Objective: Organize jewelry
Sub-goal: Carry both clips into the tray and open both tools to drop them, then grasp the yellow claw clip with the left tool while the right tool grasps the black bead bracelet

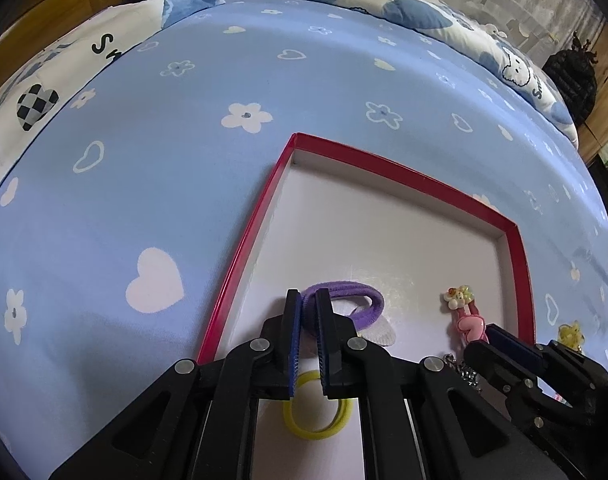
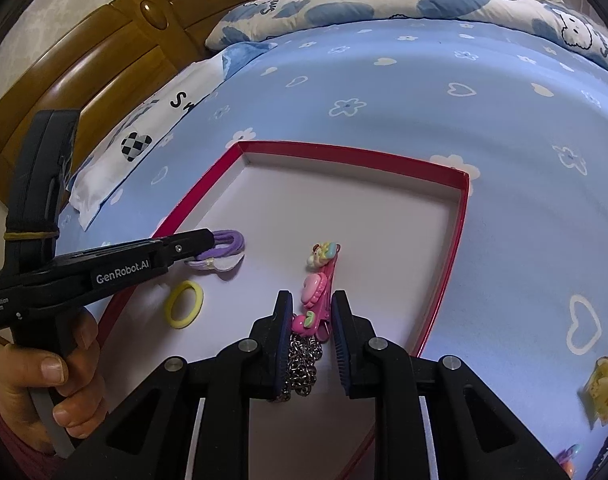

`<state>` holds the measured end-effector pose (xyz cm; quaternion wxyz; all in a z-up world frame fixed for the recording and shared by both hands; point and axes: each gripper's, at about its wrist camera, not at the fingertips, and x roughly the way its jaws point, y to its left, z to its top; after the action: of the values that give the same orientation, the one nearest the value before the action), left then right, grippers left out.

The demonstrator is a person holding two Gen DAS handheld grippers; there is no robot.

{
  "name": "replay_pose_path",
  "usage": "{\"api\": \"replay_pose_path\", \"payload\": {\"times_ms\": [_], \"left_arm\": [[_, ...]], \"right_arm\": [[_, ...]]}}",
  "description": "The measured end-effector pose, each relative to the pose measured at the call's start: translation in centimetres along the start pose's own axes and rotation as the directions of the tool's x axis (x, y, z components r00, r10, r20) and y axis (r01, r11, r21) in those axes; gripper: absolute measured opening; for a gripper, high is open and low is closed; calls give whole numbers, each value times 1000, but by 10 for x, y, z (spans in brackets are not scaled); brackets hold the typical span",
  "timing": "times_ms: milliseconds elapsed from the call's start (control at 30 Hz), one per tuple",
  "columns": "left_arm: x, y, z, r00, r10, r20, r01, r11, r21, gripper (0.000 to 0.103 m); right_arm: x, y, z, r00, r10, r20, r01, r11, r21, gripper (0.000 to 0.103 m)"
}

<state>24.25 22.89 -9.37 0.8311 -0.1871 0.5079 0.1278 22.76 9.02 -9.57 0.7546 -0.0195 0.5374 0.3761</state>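
Your left gripper [image 1: 308,312] pinches one purple hair tie [image 1: 353,304]; your right gripper [image 2: 312,334], spread, straddles one pink hair clip [image 2: 317,288]. One yellow hair tie [image 2: 184,304], one chain [image 2: 302,368], all in the red tray [image 2: 451,248].

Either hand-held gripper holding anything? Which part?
Left hand-held gripper pinches the purple hair tie by the near side of its loop. Right hand-held gripper is open around the pink hair clip, holding nothing.

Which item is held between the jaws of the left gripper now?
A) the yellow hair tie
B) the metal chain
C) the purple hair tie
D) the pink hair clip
C: the left gripper has its jaws closed on the purple hair tie inside the red tray, while the yellow hair tie lies loose on the tray floor.
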Motion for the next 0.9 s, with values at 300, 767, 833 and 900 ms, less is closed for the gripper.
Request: {"api": "replay_pose_path", "payload": {"times_ms": [300, 767, 833, 900], "left_arm": [[-19, 9, -6, 999, -23, 32, 25, 998, -53, 26], [-87, 30, -60, 980, -138, 141, 160, 973, -163, 50], [-94, 27, -66, 978, -152, 142, 174, 972, -159, 53], [-102, 23, -72, 975, -169, 145, 190, 971, -148, 57]], "right_arm": [[-15, 1, -1, 998, 37, 47, -37, 999, 14, 32], [-106, -28, -33, 978, 15, 210, -38, 994, 104, 45], [-116, -35, -39, 975, 4, 221, -32, 992, 120, 45], [-127, -43, -47, 973, -15, 232, -18, 990, 138, 46]]}}
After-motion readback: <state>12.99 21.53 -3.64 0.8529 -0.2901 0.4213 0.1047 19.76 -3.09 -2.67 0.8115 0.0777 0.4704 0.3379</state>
